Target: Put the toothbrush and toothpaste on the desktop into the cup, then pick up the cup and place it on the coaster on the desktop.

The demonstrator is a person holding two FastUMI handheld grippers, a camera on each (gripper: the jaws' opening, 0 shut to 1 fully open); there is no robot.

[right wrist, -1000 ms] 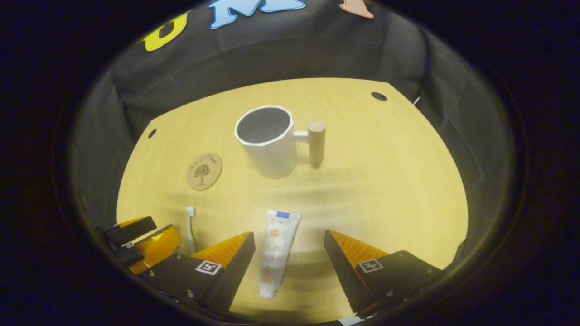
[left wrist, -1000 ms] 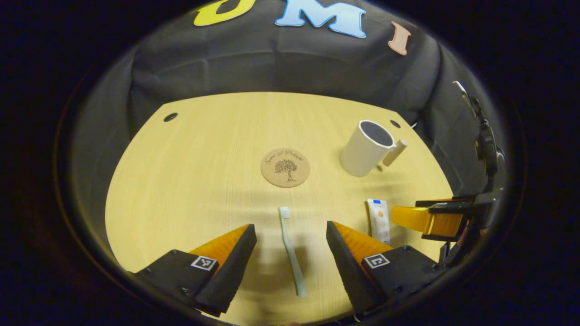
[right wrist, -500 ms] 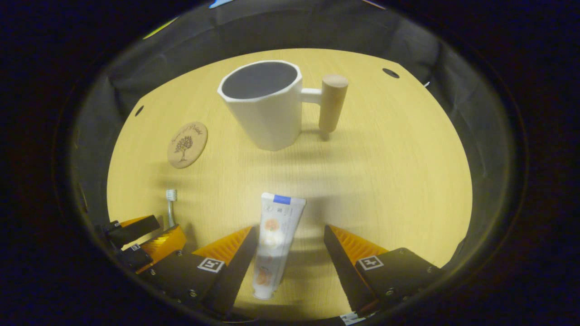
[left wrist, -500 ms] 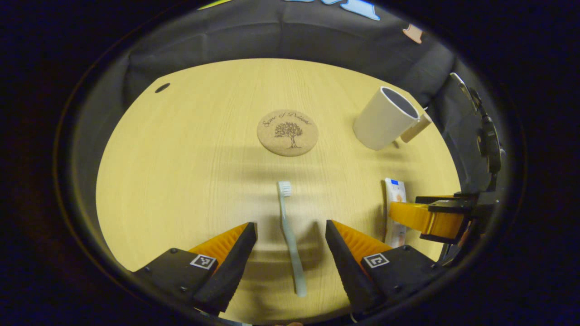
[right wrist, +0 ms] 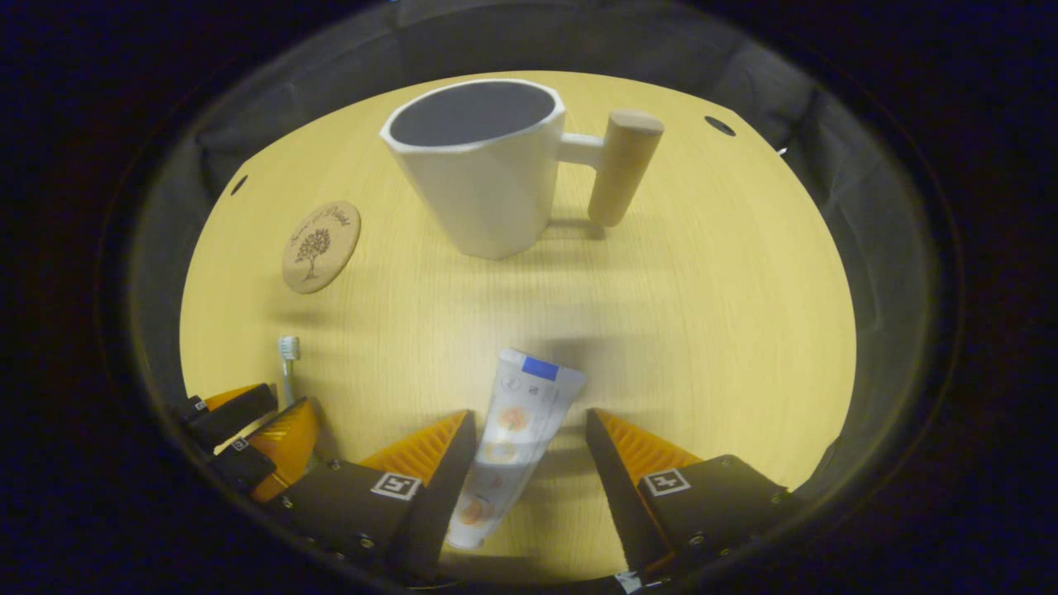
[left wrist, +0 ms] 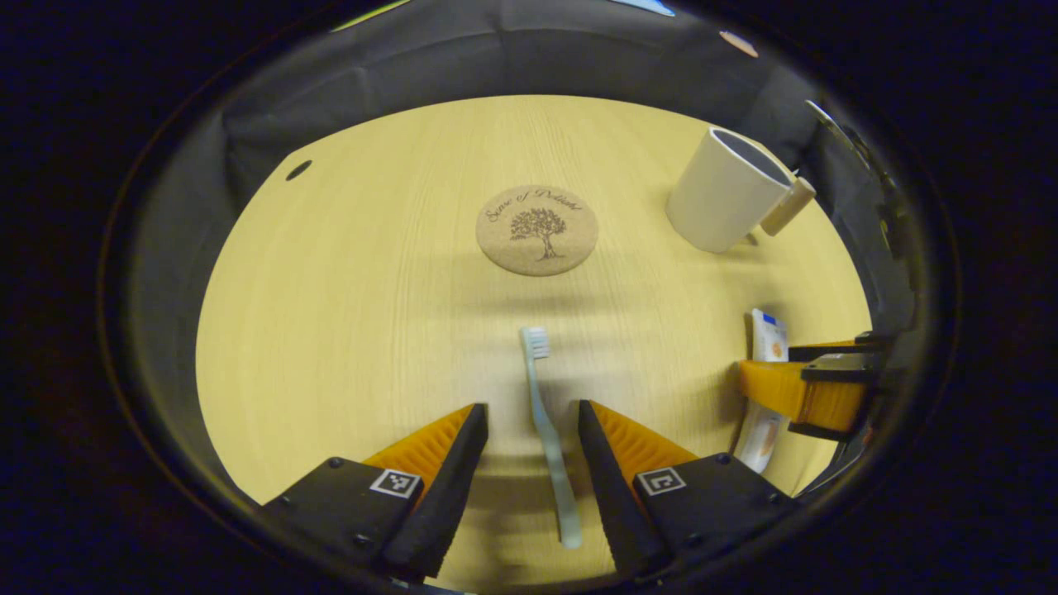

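The left gripper [left wrist: 531, 430] stands with jaws apart, straddling the toothbrush [left wrist: 547, 430], whose long axis runs near-to-far between the fingers, bristles at the far end. The right gripper [right wrist: 529, 442], also parted, brackets the toothpaste [right wrist: 517, 438], flat on the desktop [left wrist: 347, 289]; the cup [right wrist: 483, 178] stands beyond it, the coaster [left wrist: 537, 229] far of the toothbrush

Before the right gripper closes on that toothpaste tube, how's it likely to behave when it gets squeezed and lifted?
The toothpaste tube looks soft-walled and flat, so it will probably give under the fingers rather than resist. Lying flat on the table, it seems unlikely to roll. It lies askew between the right gripper's open jaws, so it may swing or droop once lifted.
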